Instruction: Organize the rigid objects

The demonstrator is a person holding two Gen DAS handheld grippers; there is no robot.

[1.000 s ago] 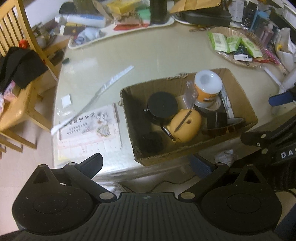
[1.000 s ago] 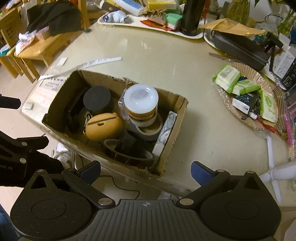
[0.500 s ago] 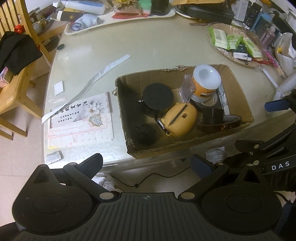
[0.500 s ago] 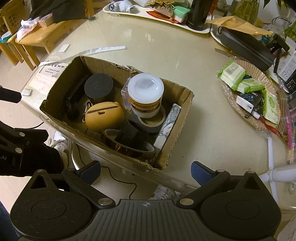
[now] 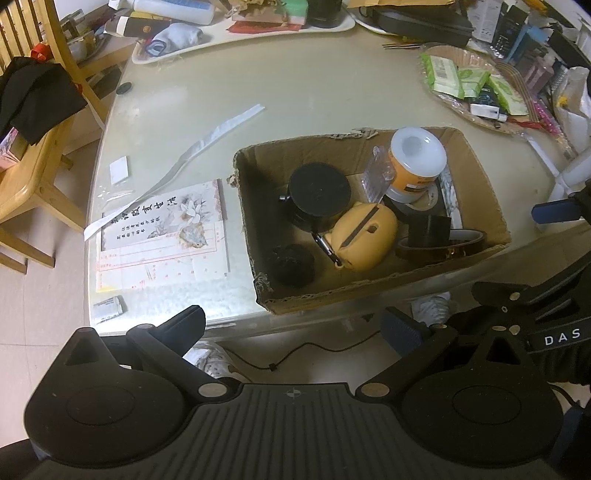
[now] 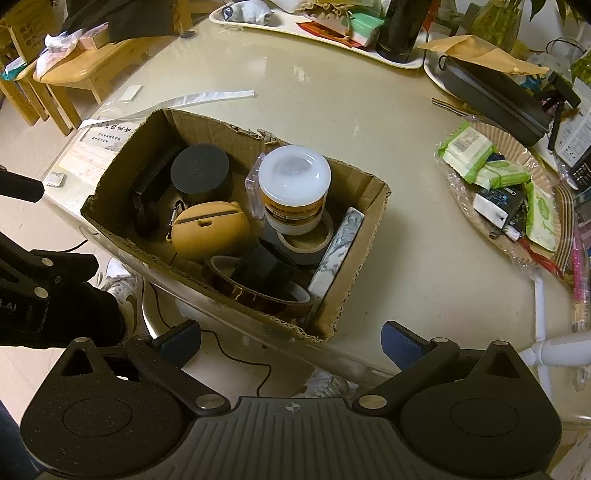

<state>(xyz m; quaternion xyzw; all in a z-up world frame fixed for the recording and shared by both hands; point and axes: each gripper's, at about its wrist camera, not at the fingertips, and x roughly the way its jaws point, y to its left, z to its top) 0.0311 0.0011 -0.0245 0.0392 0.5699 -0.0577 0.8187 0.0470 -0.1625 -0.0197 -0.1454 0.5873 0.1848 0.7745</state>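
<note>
An open cardboard box point(image 5: 476, 170) point(image 6: 373, 221) sits at the table's near edge. In it are a white-lidded orange jar point(image 5: 417, 155) point(image 6: 293, 184), a black round tin point(image 5: 318, 190) point(image 6: 200, 171), a yellow case with a carabiner point(image 5: 364, 236) point(image 6: 208, 230), grey tape point(image 6: 301, 243), brown tape point(image 5: 439, 247) point(image 6: 255, 291), a black block point(image 6: 262, 269), a marbled slab point(image 6: 334, 254) and a dark round thing point(image 5: 293, 264). My left gripper point(image 5: 291, 325) is open and empty, in front of the box. My right gripper point(image 6: 291, 339) is open and empty, just short of the box's near corner.
A printed card point(image 5: 162, 236), a white paper strip point(image 5: 207, 133) and a small white slip point(image 5: 119, 169) lie left of the box. A basket of green packets point(image 6: 509, 195) is to the right. Trays of clutter point(image 5: 240, 22) line the far edge. A wooden chair point(image 5: 33, 147) stands left.
Both grippers have moved forward and a little lower toward the box, which now looks larger in both views. Both stay open and empty. Nothing in the box has moved.
</note>
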